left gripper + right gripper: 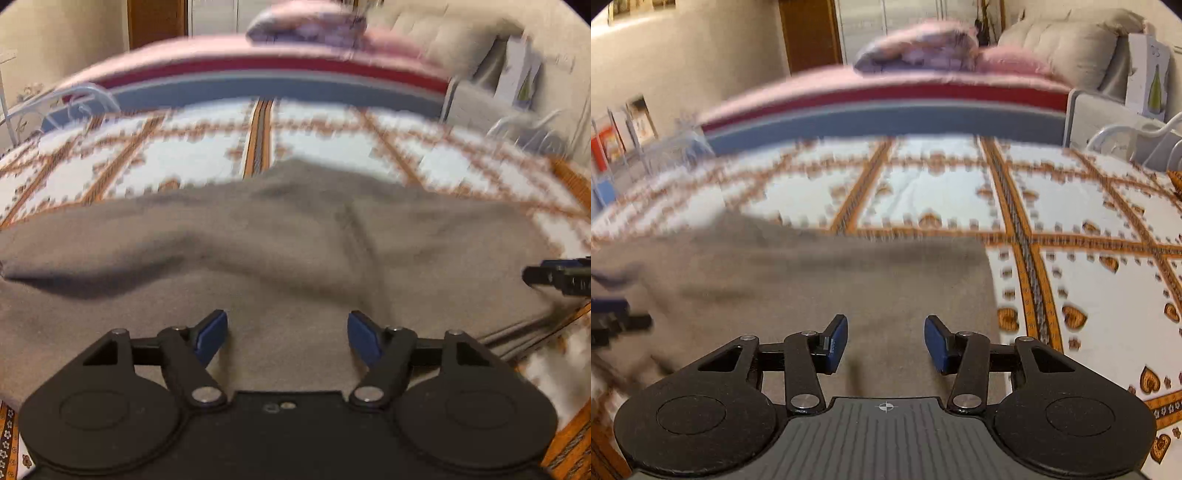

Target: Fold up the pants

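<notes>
Grey-brown pants [295, 240] lie spread across a white cover with orange lines [192, 158]. My left gripper [286, 321] hovers just above the near part of the cloth, its blue pads apart and nothing between them. At the right edge of that view the tip of my right gripper [557, 277] reaches over the pants near their layered edge. In the right wrist view the pants [812, 288] end in a straight right edge. There my right gripper [886, 325] stands open over the cloth, empty. The left gripper [613, 317] shows blurred at the far left.
Beyond the patterned cover [942, 192] runs a mattress with red and blue bands [886, 107], with a bundle of pink bedding [919, 48] on top. A beige sofa [1071, 44] and a white metal frame [1137, 136] stand at the right.
</notes>
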### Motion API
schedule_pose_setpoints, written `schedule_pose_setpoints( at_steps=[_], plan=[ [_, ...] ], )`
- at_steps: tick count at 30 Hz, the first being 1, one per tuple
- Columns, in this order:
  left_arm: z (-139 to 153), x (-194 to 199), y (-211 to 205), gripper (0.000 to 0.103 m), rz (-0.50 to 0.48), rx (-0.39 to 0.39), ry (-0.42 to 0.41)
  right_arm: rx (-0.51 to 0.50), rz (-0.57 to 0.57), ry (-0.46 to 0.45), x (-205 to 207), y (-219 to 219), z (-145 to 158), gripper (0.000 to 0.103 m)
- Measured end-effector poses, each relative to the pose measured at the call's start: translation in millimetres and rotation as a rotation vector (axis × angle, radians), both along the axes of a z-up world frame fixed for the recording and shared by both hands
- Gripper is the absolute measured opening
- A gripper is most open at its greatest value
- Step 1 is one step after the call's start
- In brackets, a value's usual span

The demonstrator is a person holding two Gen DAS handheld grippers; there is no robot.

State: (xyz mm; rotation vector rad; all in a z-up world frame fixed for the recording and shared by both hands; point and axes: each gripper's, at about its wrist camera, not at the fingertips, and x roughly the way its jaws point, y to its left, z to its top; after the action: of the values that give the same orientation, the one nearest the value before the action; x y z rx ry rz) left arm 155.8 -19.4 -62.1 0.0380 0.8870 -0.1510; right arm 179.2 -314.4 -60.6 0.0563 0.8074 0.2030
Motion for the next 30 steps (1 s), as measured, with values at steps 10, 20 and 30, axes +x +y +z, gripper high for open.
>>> schedule_pose_setpoints(
  at_steps=[10,20,30],
  plan=[
    [7.1,43.8,36.5,0.060,0.112,-0.040,-0.043,0.028,-0.016,-0.109,36.1,-4.6,15.4,0.047],
    [29.8,10.9,58.3,0.063,0.088,-0.015,-0.141,0.089,-0.027,-0.057,51.8,-12.4,3.1,0.052],
    [40.3,-61.5,196.7,0.050,0.428,-0.105,-0.095,0.166,0.042,-0.065,-5.3,11.5,21.9,0.056]
  ],
)
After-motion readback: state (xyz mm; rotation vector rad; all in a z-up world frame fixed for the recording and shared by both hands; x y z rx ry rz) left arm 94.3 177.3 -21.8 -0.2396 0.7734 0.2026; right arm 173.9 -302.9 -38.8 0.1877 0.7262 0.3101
